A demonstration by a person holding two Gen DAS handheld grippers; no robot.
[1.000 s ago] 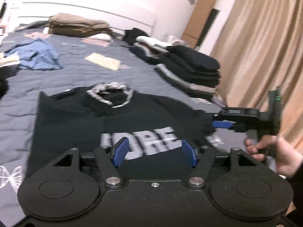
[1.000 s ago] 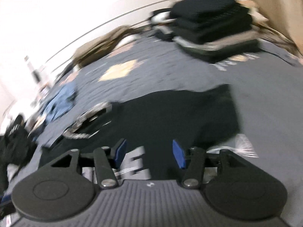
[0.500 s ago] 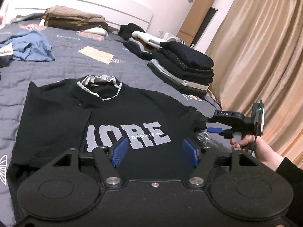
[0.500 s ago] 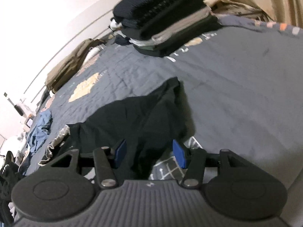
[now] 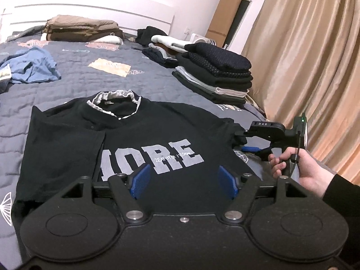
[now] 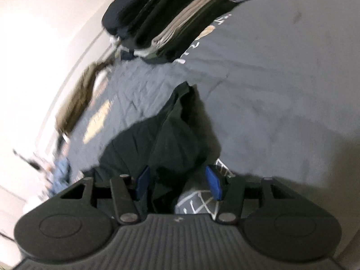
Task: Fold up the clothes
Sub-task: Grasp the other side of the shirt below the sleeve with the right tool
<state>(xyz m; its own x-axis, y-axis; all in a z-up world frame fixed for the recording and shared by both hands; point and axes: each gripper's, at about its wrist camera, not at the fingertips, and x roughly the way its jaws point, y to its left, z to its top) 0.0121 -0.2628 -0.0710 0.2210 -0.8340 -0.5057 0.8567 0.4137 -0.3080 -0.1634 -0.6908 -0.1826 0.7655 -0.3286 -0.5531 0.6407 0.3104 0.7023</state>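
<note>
A black T-shirt [image 5: 144,139] with grey "MORE" lettering and a grey-lined collar lies flat, front up, on the grey quilt. Its left sleeve is folded in over the body. My left gripper [image 5: 183,181] is open and empty, just above the shirt's lower hem. My right gripper [image 6: 177,181] is open at the shirt's right sleeve [image 6: 177,132], rolled to one side. The sleeve's edge lies between its blue pads, and I see no grip. It also shows in the left wrist view [image 5: 245,144], held by a hand at the sleeve.
A stack of folded dark clothes [image 5: 216,76] stands at the right side of the bed, also in the right wrist view [image 6: 162,20]. Folded brown items [image 5: 83,29] lie by the headboard. A crumpled blue garment [image 5: 31,67] lies far left. Beige curtains [image 5: 310,56] hang right.
Both grippers settled closer to the shirt. The right gripper swung and rolled toward the right sleeve, which now lies between its open pads. The shirt has not moved.
</note>
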